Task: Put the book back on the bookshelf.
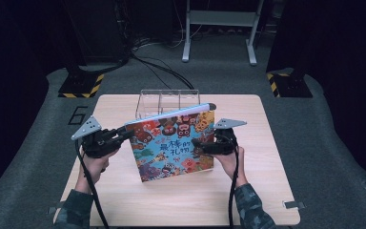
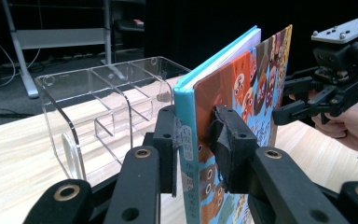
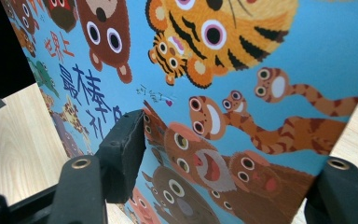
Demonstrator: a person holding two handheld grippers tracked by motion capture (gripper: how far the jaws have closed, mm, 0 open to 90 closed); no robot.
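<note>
Left tongs clamp one book's spine; right tongs gape at its cover.

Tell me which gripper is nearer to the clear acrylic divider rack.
Left. The left gripper, clamped on the colourful animal picture book's spine, is beside the clear acrylic divider rack; the right gripper is at the cover, farther away.

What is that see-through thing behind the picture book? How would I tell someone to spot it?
Start at the wooden table, then look past the colourful picture book held upright at its middle. Just behind it stands a clear plastic rack with upright dividers. It is the one transparent, colourless thing there.
</note>
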